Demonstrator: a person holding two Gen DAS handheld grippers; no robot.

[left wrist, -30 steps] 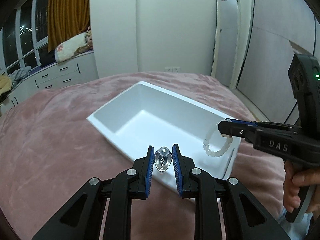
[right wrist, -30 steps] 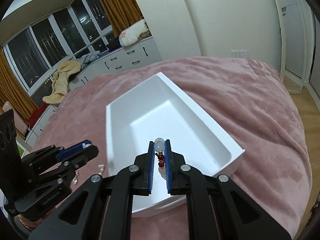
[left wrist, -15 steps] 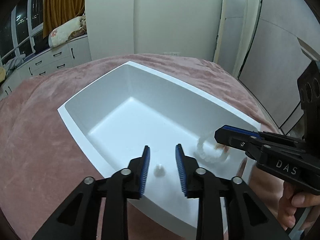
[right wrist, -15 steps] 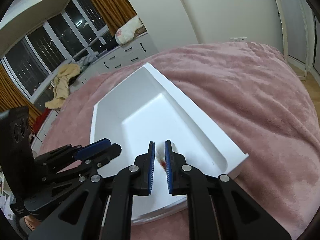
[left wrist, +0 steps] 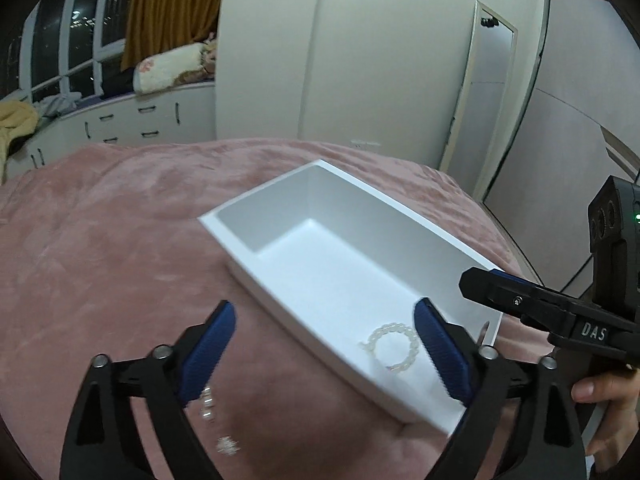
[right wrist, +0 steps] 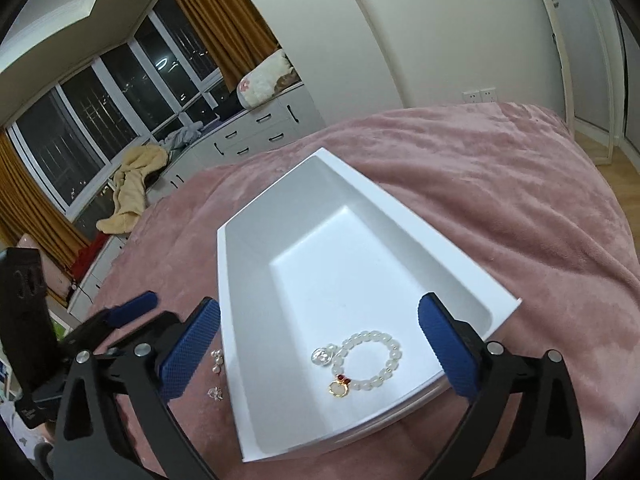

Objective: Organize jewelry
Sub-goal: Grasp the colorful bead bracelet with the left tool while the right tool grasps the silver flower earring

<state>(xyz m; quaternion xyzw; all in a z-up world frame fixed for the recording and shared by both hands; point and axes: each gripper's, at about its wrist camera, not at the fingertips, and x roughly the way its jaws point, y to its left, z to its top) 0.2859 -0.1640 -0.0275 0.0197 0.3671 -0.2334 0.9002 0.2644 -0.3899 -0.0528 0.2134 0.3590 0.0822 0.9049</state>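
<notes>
Bedroom, night. Pink blanket over bed. Dark windows, mustard curtains. White drawer units w/ cream throw. White walls, mirror, wood floor.

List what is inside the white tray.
The white tray holds a pale bead bracelet with a red-and-gold charm, and a clear pendant beside it. The right jaw covers a bit of its near right corner.
</notes>
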